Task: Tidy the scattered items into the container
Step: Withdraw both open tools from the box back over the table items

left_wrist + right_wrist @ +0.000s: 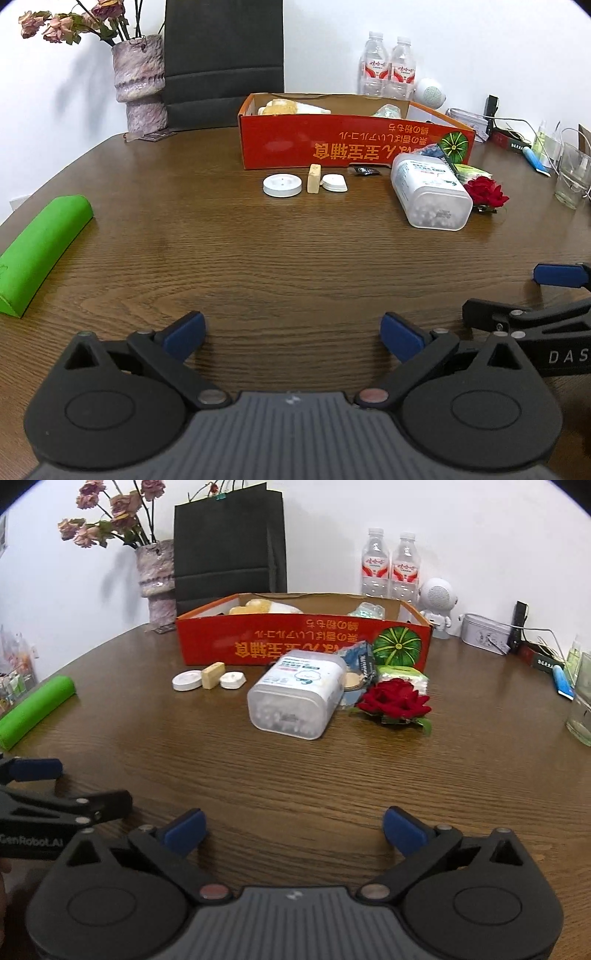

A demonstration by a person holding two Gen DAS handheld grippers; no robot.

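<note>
Left wrist view: left gripper (291,336) hangs low over the near part of the brown table (258,251), fingers spread wide, nothing between them. Right wrist view: right gripper (293,830) likewise wide apart and empty, just right of the left one. Red cardboard box (303,642) stands at the far middle of the table, some items already inside. Scattered along its near wall, from left: white round disc (187,681), tan block (213,675) on edge, small white cap (232,680). Right of these a clear plastic jar (295,694) lies on its side, touching a dark snack packet (364,664); red rose (395,699) and green packet (402,675) just beside it. Green roll (40,247) lies at far left
</note>
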